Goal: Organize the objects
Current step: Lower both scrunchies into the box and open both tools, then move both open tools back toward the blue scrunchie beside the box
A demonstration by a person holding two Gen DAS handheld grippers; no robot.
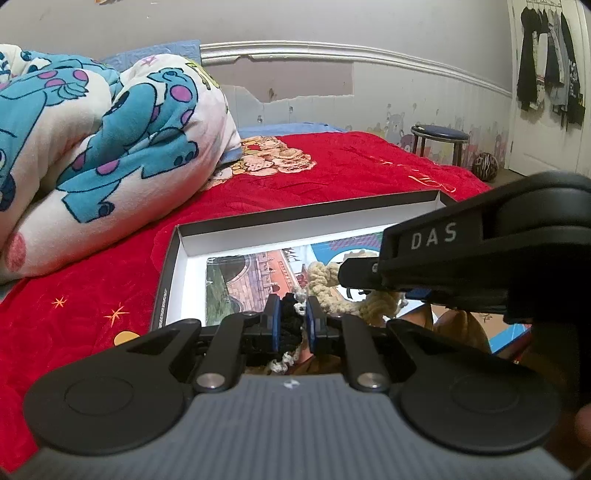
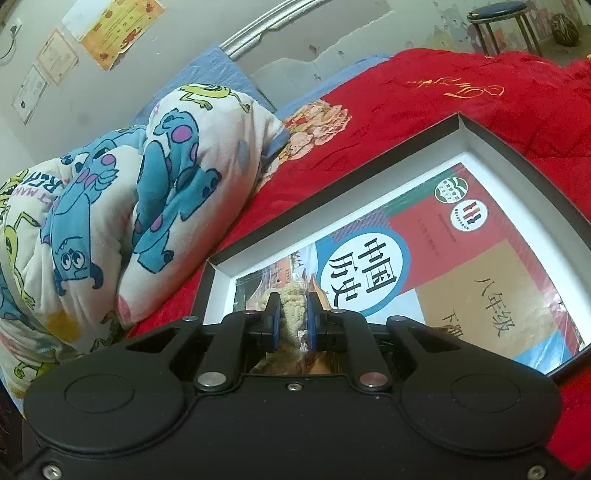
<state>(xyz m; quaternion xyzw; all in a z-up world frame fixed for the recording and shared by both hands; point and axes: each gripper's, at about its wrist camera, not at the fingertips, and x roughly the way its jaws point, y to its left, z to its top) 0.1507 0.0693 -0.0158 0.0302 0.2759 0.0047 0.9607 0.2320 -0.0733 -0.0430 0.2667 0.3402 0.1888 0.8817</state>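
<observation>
Red bedspread; one box; one book; two tongs.

Left gripper: tilted down, blue pads narrowly apart, pinching a dark knitted piece. Right gripper: tilted down, jaws nearly closed, pads clamped on a cream knitted piece; in the left view its body crosses from the right

A bedroom in a home. A bed under a red embroidered bedspread fills most of both views, with a rolled cartoon-monster quilt at its far left edge. Clothes hang on a white door, a round stool stands by a wall with peeling teddy-bear wallpaper, and certificates are stuck above the bed.
</observation>
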